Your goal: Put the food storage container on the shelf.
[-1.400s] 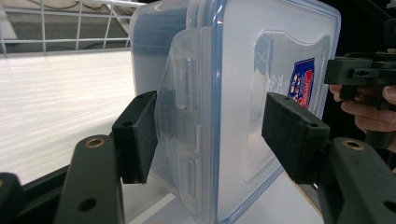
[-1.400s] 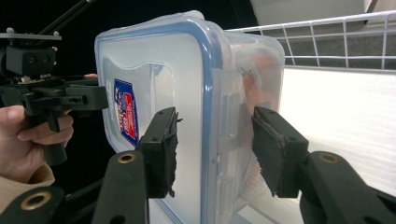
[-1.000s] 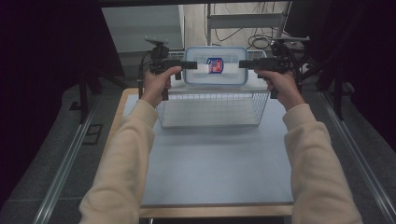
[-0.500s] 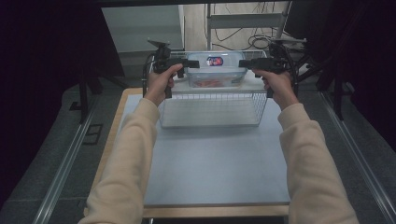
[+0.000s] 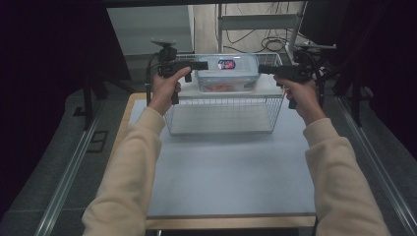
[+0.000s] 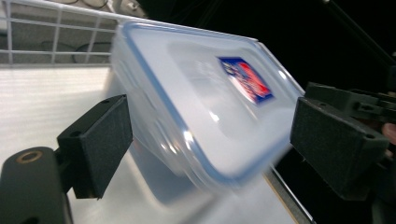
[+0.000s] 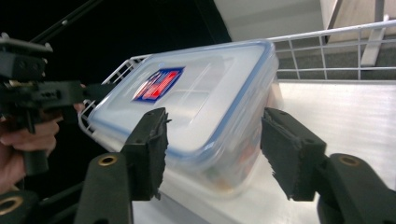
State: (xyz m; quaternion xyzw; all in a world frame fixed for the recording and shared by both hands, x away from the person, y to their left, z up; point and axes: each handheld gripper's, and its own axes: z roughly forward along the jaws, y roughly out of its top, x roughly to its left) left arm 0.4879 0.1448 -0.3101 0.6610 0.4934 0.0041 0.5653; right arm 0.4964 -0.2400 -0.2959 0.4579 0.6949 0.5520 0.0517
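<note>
The lidded box (image 5: pixel 227 73) sits on the top shelf of the wire rack (image 5: pixel 223 114). The left gripper (image 5: pixel 201 65) and right gripper (image 5: pixel 264 69), jaws spread apart, flank its ends. This looks like a placing or release step; next, each would draw away sideways from the box.

The print on the red-and-blue label (image 5: pixel 226 64) of the clear lidded plastic box (image 5: pixel 227 73) is too small to read from the high view and smeared in both gripper views. The reddish contents (image 5: pixel 219 88) behind the frosted wall cannot be identified. In the left gripper view, the box's near corner (image 6: pixel 219 172) is blurred.
</note>
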